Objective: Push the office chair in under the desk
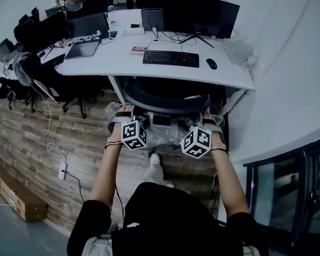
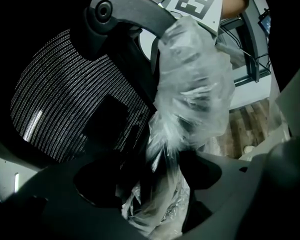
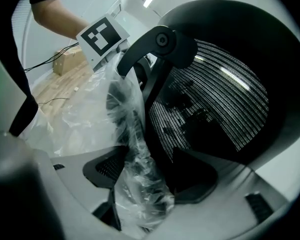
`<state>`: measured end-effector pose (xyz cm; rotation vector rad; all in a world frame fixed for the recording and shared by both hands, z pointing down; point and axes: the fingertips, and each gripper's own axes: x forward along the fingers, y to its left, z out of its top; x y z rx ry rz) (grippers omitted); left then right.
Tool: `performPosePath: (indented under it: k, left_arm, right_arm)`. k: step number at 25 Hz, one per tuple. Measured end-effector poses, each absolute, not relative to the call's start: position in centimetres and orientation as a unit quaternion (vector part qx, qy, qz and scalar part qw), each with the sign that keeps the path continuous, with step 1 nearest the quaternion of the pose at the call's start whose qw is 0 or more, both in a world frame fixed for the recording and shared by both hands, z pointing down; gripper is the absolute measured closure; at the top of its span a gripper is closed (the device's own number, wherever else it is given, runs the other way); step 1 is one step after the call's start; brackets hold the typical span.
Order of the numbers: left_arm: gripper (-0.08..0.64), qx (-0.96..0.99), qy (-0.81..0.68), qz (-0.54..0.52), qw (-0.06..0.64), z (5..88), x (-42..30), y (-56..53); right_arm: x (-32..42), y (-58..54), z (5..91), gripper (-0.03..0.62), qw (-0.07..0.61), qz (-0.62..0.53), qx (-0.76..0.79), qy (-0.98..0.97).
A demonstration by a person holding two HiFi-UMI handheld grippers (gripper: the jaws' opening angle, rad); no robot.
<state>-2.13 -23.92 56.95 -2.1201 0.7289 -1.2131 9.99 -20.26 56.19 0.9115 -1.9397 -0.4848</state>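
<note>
Straight ahead at the tabletop (image 1: pixel 98 63) edge, the office chair (image 1: pixel 165 100) is being held with its seat partly underneath. Its plastic wrap (image 2: pixel 192 84) is being gripped by the left claw (image 2: pixel 157 201) and right claw (image 3: pixel 140 186), both equally near behind it, so the push is being lined up straight forward.

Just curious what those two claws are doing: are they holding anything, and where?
Both hold the office chair: the left gripper and right gripper each clamp a plastic-wrapped bar behind its mesh backrest.
</note>
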Motion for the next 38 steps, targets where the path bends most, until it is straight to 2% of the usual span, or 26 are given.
performPosePath:
  k: [38]
  left_arm:
    - [0.178,-0.808,0.259,-0.442,0.291,57.4,1.1,-45.2]
  right_arm:
    - [12.9,-41.5,57.0,0.288,0.485,-0.174,0.384,-0.766]
